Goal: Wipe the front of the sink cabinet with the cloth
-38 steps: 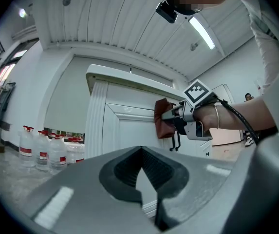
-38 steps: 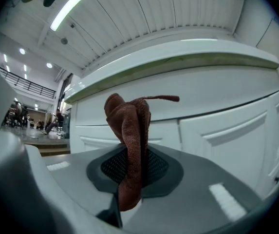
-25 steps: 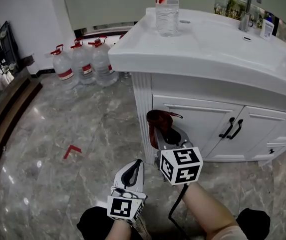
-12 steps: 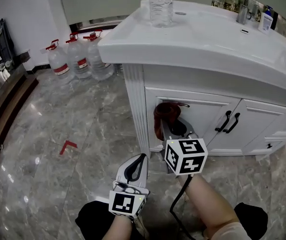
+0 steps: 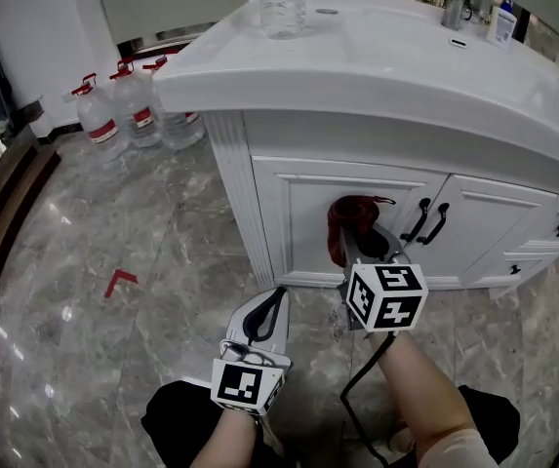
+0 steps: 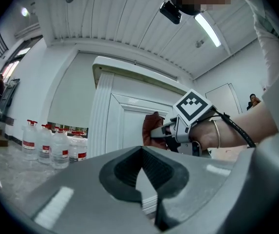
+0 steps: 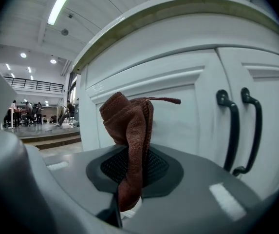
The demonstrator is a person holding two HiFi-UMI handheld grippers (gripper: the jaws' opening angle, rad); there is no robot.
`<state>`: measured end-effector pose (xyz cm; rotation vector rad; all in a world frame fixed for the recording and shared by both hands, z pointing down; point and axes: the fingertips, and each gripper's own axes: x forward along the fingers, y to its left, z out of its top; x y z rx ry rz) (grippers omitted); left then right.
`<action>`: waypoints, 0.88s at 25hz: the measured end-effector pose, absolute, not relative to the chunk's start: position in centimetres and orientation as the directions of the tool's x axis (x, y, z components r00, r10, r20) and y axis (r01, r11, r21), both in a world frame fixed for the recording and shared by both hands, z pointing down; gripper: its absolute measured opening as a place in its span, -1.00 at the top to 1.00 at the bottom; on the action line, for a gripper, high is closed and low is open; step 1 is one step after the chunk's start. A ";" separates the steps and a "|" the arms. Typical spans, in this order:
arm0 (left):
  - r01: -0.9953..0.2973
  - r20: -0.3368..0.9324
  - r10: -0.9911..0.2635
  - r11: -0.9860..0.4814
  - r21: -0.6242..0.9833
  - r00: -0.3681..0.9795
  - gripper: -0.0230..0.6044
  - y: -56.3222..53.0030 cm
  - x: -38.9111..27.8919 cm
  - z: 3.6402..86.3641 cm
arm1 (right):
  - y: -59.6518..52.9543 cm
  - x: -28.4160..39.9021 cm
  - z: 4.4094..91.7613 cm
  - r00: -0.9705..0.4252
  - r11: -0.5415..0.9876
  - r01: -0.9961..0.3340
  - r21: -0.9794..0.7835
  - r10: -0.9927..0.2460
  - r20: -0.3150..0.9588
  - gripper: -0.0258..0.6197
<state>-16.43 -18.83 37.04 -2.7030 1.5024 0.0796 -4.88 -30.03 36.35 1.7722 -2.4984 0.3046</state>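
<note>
Wiping of the sink cabinet front, early to middle stage. The right gripper (image 5: pixel 362 252) has its jaws clamped on a bunched reddish-brown cloth (image 5: pixel 349 222), which stands up out of the pads as a folded wad (image 7: pixel 128 126). The wad is held at the left cabinet door (image 5: pixel 303 213), just beside the pair of black door handles (image 5: pixel 425 222). Whether the fabric presses the panel or sits a hair off it cannot be told from any view. The left gripper (image 5: pixel 264 315) hangs low over the marble floor (image 5: pixel 113 261), well apart from the cabinet. Its jaws are pressed together with nothing between them (image 6: pixel 141 172), and it takes no part in the work.

Judged progress: the cloth is grasped and brought to the working surface, so pick-up and approach are done. The white paint shows no streak or damp trace, so the area already covered cannot be read. Probably left: the rest of this door, the right-hand door (image 5: pixel 484 237), the drawer fronts (image 5: pixel 552 247) and the fluted corner post (image 5: pixel 235 193)
</note>
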 end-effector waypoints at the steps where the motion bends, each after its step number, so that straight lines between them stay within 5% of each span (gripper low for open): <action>1: -0.841 -0.062 -0.839 -0.541 -0.018 0.541 0.93 -18.7 -15.8 37.3 | -29.9 -3.9 36.5 -0.317 0.298 -0.946 -0.130 -0.933 0.169 0.66; 14: -0.804 -0.065 -0.801 -0.592 -0.055 0.595 0.93 -18.4 -12.2 37.9 | -28.5 2.9 38.0 -0.172 0.148 -0.977 -0.151 -0.971 0.168 0.67; 22: -0.874 -0.032 -0.874 -0.485 -0.023 0.486 0.93 -19.1 -18.6 38.8 | -28.4 -7.8 40.4 -0.377 0.354 -0.923 -0.151 -0.911 0.170 0.67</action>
